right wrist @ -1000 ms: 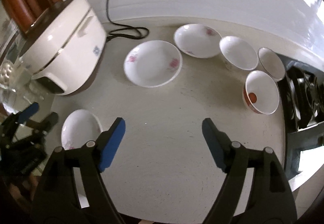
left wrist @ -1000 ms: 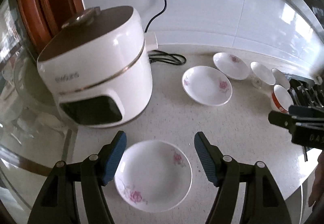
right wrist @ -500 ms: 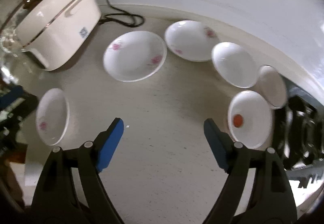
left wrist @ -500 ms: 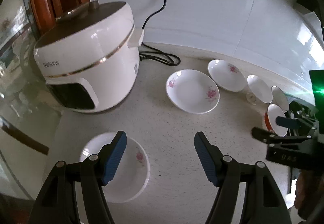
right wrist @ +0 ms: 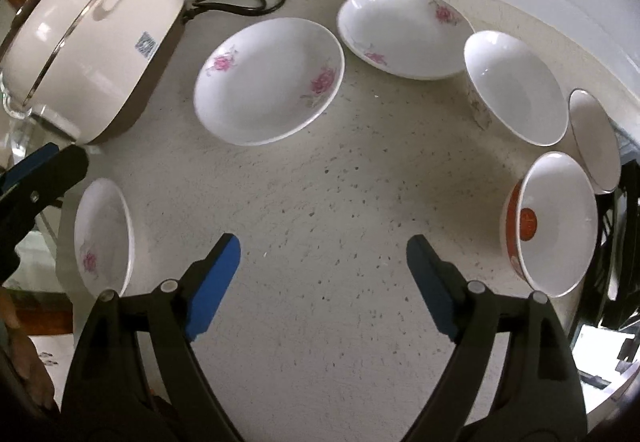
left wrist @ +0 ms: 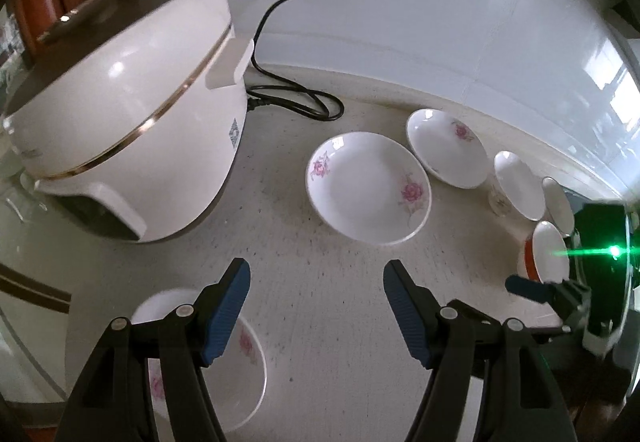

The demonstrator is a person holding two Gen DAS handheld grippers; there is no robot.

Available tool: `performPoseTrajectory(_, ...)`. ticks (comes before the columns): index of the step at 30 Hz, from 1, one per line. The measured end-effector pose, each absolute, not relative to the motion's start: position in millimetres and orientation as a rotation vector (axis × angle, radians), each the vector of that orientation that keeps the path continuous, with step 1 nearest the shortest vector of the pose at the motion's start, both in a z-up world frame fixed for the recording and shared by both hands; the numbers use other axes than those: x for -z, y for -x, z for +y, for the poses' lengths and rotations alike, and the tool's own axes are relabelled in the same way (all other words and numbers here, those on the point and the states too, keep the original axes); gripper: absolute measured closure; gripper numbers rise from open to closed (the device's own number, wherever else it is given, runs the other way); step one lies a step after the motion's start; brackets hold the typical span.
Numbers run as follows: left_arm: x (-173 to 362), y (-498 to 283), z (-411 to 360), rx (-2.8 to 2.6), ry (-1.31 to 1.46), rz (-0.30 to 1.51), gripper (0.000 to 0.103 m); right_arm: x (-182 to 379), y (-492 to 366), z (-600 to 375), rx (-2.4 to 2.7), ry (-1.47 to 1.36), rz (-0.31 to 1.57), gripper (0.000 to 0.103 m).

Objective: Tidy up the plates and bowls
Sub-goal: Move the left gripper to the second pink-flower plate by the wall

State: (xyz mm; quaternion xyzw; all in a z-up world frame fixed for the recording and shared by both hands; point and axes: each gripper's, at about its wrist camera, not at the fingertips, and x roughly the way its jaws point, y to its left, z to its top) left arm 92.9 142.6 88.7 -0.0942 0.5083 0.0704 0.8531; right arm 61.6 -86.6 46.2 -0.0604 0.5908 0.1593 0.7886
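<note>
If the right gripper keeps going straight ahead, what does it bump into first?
Probably the bare countertop first: the right gripper is open and tilted down at it. Sliding further on, it would likely meet the flowered plate, though depth is hard to judge.

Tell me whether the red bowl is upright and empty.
Upright and empty: the red bowl stands mouth-up on the counter, its white inside showing only a printed red mark.
</note>
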Motion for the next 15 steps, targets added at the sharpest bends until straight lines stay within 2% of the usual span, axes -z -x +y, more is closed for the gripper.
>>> performPoseTrajectory(8,-58,-133,151,-0.164,0.225,1.113,0.034,-40,-95,-76,-0.333,0.08,1.282,0.016)
performPoseTrajectory(15,-31,-158,161,-0.184,0.284,1.154,0.039,-30,-125,-65,-0.308,0.047,1.305,0.017)
